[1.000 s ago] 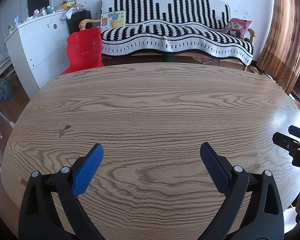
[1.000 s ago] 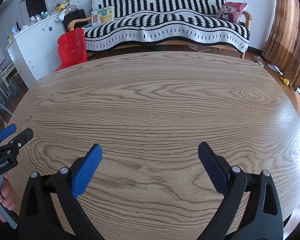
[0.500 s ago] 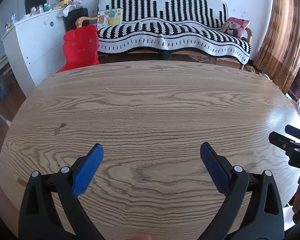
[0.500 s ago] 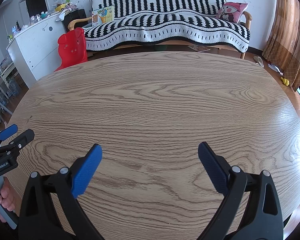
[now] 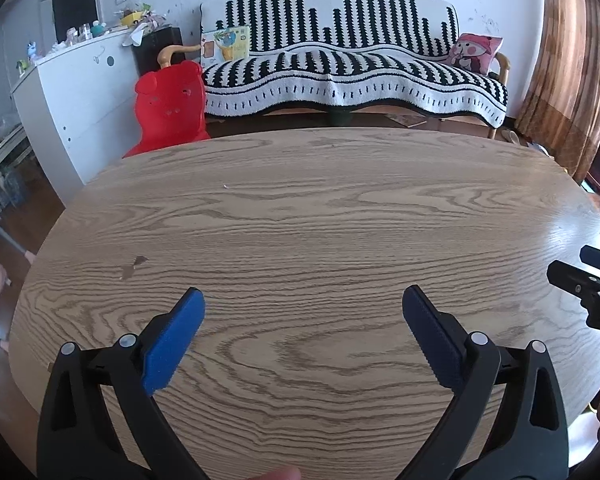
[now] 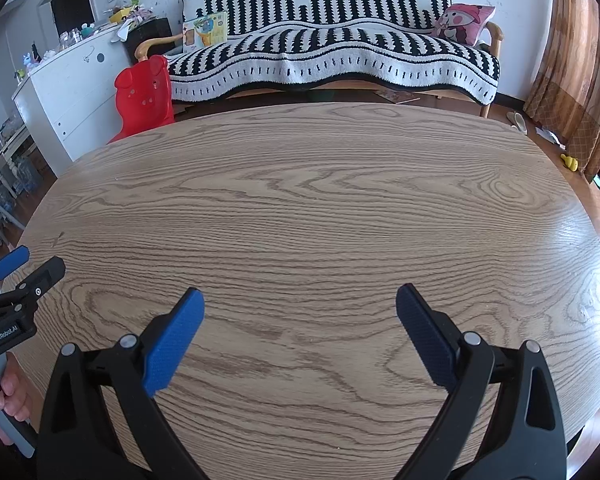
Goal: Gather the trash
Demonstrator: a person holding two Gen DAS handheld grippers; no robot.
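Trash is nowhere in either wrist view that I can make out, just bare wood grain, so I can't tell where it is.

My left gripper (image 5: 304,300) is spread wide with nothing between the blue pads (image 5: 172,340), hovering over the near part of the surface (image 5: 320,220). My right gripper (image 6: 300,300) is the same deal, fingers wide apart, holding nothing, also over the near edge. Each one shows up at the edge of the other's view: the right one pokes in at the far right of the left camera, and the left one sits at the far left of the right camera, with my hand (image 6: 8,396) wrapped around its handle.

Close to the left gripper there's a small dark scuff (image 5: 134,266) in the wood, and farther out a tiny white speck (image 5: 225,187).

Past the far edge: a red kid's chair (image 5: 170,108) on the left, a sofa (image 5: 352,72) under a black-and-white striped throw, a pink cushion (image 5: 474,52) at its right end, a white cabinet (image 5: 76,100) with clutter on top, and brown curtains (image 5: 560,80) on the right.
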